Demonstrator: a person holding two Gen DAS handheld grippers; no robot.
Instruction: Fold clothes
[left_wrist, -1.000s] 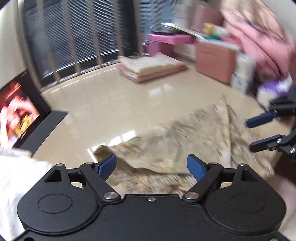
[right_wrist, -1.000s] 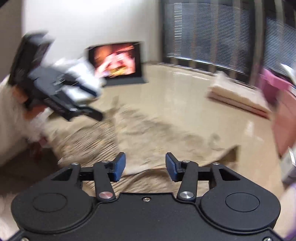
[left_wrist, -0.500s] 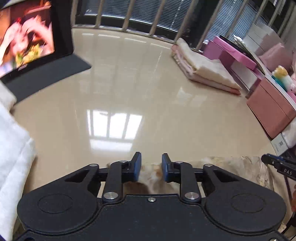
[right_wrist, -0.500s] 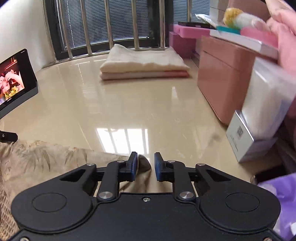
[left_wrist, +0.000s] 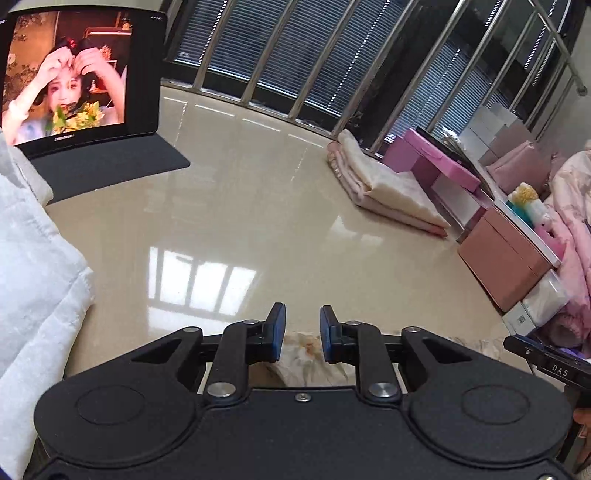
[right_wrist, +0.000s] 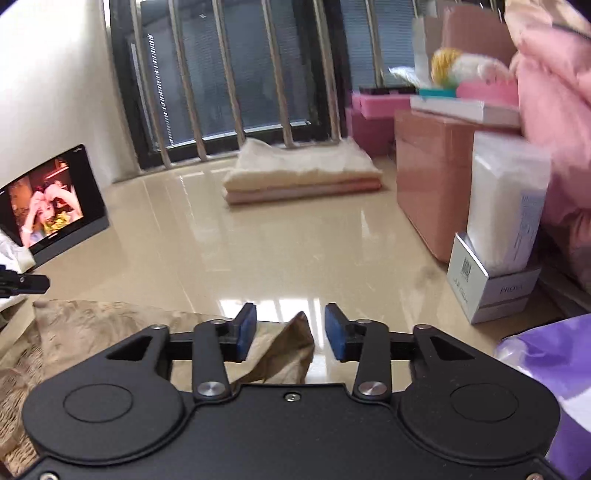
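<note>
My left gripper (left_wrist: 302, 334) and right gripper (right_wrist: 290, 332) both have jaws parted, gripping nothing; the patterned cloth (right_wrist: 110, 325) lies low in frame beneath them on the floor (right_wrist: 295, 251). Closing now could snag a single layer and skew the fold. Open floor ahead; boxes (right_wrist: 495, 284) crowd the right edge.

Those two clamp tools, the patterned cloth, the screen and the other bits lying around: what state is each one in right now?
Left gripper: open, cloth edge between its fingers, not pinched.
Right gripper: open, cloth corner standing between its fingers.
Patterned cloth: on the floor, wrinkled.
Tablet: propped up, video showing.
Folded blankets: stacked by the window.
White box: open, white pack standing in it.
</note>
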